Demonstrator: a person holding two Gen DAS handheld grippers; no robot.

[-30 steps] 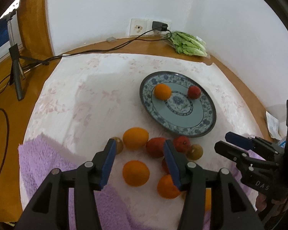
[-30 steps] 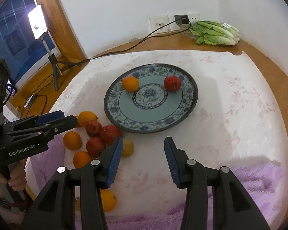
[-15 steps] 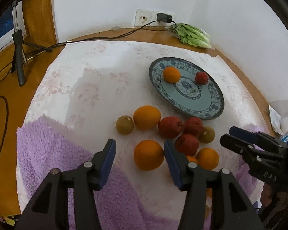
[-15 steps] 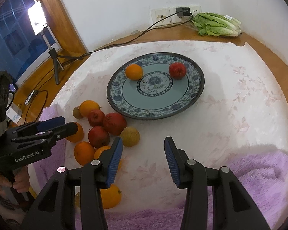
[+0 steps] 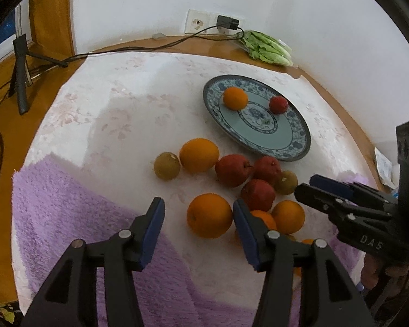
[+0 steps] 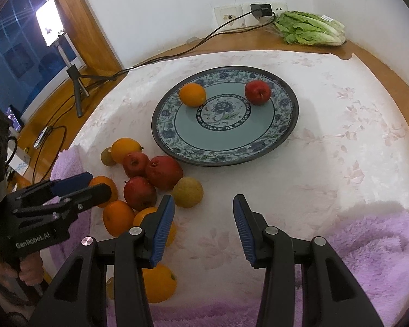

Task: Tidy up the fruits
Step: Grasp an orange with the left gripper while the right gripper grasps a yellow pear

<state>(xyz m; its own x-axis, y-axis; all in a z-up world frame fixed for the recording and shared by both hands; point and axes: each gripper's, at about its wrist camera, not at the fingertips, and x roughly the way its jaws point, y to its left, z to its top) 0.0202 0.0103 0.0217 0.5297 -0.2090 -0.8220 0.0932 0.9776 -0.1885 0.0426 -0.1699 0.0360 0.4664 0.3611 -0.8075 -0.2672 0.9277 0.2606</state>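
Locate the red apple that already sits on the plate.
In the right wrist view the red apple sits on the far right part of the blue patterned plate, across the centre flower from the orange.

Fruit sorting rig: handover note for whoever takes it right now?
Left tool: open, empty, lined up on the nearest orange.
Right tool: open, empty, over bare cloth.
Done: one orange and one red apple sit on the blue patterned plate.
Left: the loose pile of oranges, red apples and brownish-yellow fruits on the cloth beside the plate.
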